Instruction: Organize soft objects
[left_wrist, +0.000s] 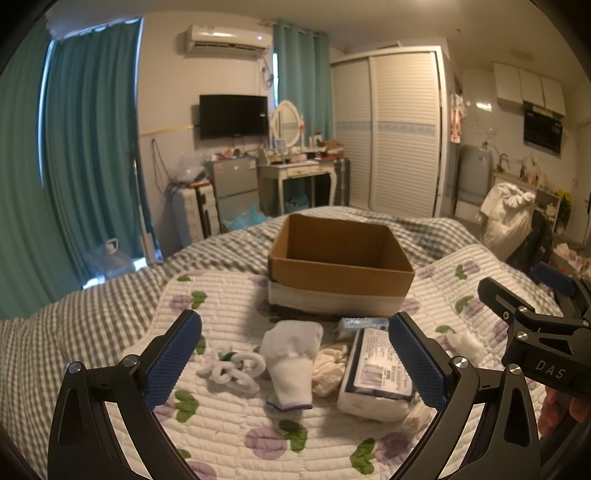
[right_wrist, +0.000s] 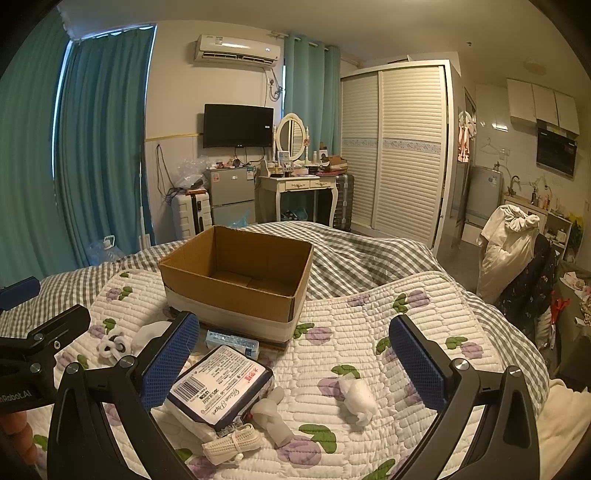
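Observation:
An open, empty cardboard box (left_wrist: 340, 258) (right_wrist: 236, 273) stands on the flowered quilt. In front of it lie soft items: a white sock (left_wrist: 291, 362), a knotted white cord (left_wrist: 231, 369), a cream cloth (left_wrist: 330, 363), a tissue pack (left_wrist: 376, 373) (right_wrist: 218, 384), a small blue pack (left_wrist: 364, 324) (right_wrist: 232, 341), a crumpled white wad (right_wrist: 356, 398), a knotted white piece (right_wrist: 271, 413) and a mesh bundle (right_wrist: 231, 445). My left gripper (left_wrist: 295, 363) is open above the sock. My right gripper (right_wrist: 295, 363) is open and empty above the quilt.
The quilt (right_wrist: 369, 332) lies on a grey checked bedspread (left_wrist: 92, 306). Beyond the bed stand a dressing table (right_wrist: 299, 184), a small fridge (right_wrist: 231, 192), a suitcase (right_wrist: 190, 218) and a wardrobe (right_wrist: 395, 147). A chair with clothes (right_wrist: 517, 254) is at the right.

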